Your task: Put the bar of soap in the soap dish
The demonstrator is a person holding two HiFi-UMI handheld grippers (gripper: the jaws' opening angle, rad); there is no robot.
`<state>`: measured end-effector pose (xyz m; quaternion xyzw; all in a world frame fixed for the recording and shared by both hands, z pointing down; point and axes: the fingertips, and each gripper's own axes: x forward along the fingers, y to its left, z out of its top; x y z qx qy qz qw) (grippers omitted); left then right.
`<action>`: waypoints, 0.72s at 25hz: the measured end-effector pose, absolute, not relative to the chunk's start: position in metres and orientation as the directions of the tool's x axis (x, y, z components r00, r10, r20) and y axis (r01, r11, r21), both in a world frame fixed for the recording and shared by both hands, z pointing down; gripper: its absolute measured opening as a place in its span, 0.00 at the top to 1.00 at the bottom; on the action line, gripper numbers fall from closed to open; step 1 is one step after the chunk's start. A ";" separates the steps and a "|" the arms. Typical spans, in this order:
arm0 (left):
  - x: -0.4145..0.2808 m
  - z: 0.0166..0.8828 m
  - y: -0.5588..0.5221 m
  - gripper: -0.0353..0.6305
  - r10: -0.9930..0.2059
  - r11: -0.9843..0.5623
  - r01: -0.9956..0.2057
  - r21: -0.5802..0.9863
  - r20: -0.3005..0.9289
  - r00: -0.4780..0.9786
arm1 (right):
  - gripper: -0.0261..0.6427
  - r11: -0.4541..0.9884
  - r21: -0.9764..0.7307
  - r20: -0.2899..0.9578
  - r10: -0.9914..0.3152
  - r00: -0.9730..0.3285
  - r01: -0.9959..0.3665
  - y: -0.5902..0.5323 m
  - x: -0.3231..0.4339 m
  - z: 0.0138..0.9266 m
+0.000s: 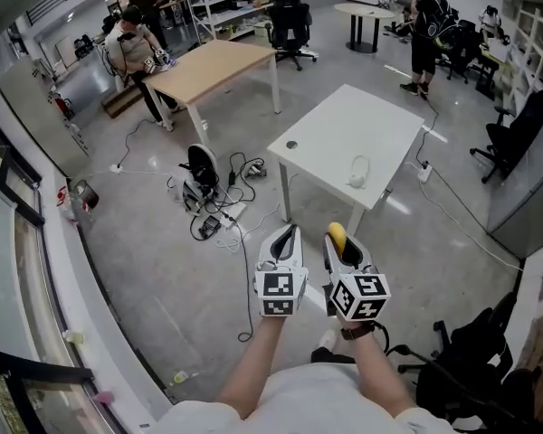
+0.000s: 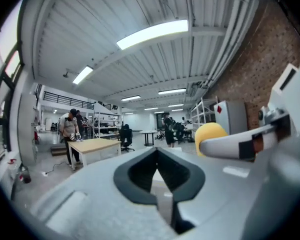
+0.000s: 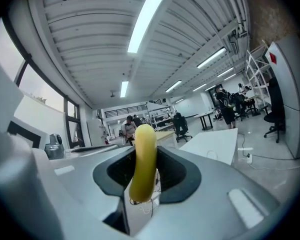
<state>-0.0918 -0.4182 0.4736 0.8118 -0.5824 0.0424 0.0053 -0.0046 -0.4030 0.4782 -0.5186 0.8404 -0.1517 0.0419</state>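
My right gripper (image 1: 338, 240) is shut on a yellow bar of soap (image 1: 337, 235), which stands on edge between its jaws; in the right gripper view the soap (image 3: 142, 159) fills the gap. Beside it, my left gripper (image 1: 288, 233) holds nothing and its fingertips meet. In the left gripper view the soap (image 2: 210, 132) shows at the right. Both grippers hang over the floor, just short of a white table (image 1: 344, 129). A pale soap dish (image 1: 358, 172) lies near that table's front edge, and shows faintly in the right gripper view (image 3: 212, 155).
Cables and a black device (image 1: 200, 177) lie on the floor to the left of the white table. A wooden table (image 1: 219, 66) with a person beside it stands further back. Office chairs (image 1: 290, 25) and people are at the far end. A black chair (image 1: 475, 355) stands at my right.
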 end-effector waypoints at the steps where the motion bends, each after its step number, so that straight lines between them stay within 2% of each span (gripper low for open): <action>1: -0.089 0.473 -0.435 0.94 -0.949 -0.310 -0.950 -0.048 0.084 0.305 | 0.78 0.425 -0.290 0.074 -0.883 -0.463 -0.857 -0.418 -0.001 0.472; 7: -0.057 0.488 -0.495 0.94 -0.936 -0.314 -0.948 0.041 0.152 0.317 | 0.78 0.424 -0.296 0.068 -0.885 -0.461 -0.856 -0.475 0.029 0.475; 13: -0.024 0.521 -0.555 0.96 -0.882 -0.392 -0.916 0.085 0.251 0.400 | 0.78 0.361 -0.348 0.153 -0.889 -0.432 -0.865 -0.532 0.049 0.509; 18: -0.014 0.526 -0.637 0.96 -0.866 -0.454 -0.891 0.015 0.229 0.445 | 0.78 0.326 -0.323 0.160 -0.906 -0.391 -0.888 -0.605 0.054 0.514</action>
